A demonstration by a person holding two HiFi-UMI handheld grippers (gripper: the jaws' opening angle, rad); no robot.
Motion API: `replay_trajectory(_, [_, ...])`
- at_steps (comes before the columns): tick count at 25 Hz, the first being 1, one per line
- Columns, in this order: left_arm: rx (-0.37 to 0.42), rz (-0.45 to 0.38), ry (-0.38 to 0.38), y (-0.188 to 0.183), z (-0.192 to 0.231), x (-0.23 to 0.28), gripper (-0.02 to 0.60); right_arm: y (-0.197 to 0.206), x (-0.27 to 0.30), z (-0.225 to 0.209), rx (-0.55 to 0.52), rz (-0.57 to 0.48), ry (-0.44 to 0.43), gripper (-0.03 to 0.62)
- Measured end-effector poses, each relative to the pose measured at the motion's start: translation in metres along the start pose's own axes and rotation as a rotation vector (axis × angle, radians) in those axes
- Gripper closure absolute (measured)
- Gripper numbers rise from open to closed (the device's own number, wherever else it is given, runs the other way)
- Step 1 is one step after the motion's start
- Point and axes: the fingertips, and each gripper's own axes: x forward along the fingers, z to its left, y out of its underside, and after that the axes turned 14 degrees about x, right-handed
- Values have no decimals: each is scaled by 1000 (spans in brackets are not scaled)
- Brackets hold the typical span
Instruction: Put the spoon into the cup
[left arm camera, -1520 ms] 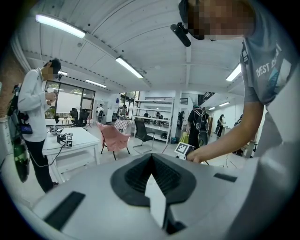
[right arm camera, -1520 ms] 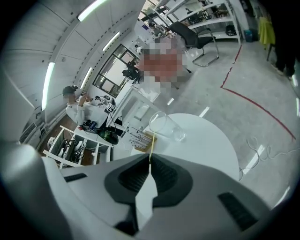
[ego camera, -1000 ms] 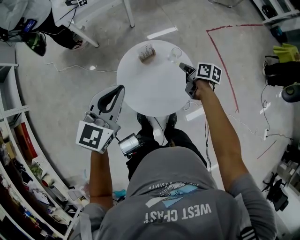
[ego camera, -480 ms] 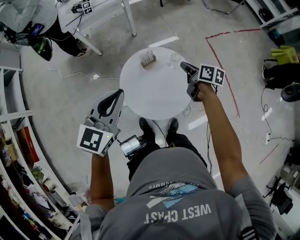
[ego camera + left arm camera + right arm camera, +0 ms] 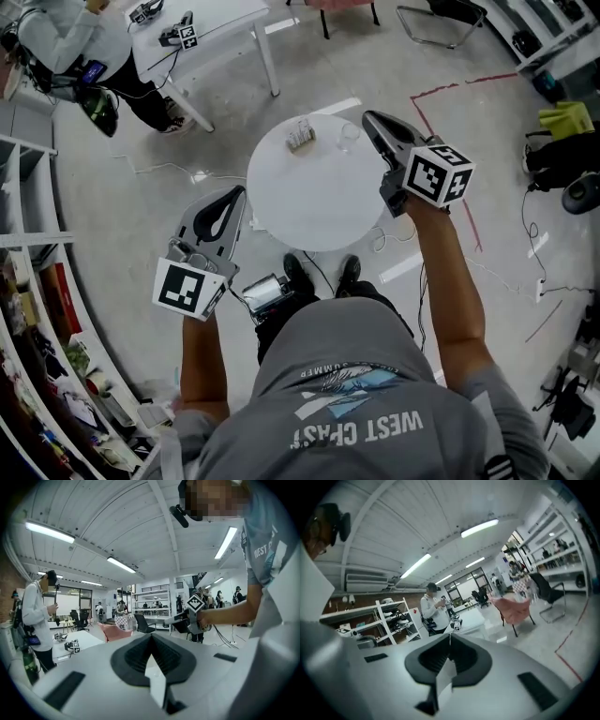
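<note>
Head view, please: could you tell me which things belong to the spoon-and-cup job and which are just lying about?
Job: clear cup; small holder beside it (contents too small to tell); round table; left gripper; right gripper.
Lying about: floor cables; red tape; white desk.

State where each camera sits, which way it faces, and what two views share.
Head view: on the head, steeply down at the round white table; shows grey shirt, left gripper, right gripper.
Left gripper view: rides that gripper, level across the room; shows shut jaws, right forearm.
Right gripper view: rides that gripper, towards white shelves; shows shut jaws.
Both gripper views share the pink chair.
</note>
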Motion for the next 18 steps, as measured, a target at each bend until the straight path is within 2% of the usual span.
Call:
replay_trajectory(4, [13, -9, -15, -7, 4, -6, 578, -27, -24, 61, -323, -58, -7, 592])
replay_trajectory(7, [-5, -19, -33, -15, 5, -9, 578, -40, -44, 100, -478, -101, -20, 594])
replay_trajectory(11, [55, -30, -32, -17, 6, -13, 578, -49, -65, 135, -564, -144, -50, 594])
replay_trajectory(18, [68, -38, -47, -20, 9, -20, 579, -54, -87, 163, -621, -170, -66, 594])
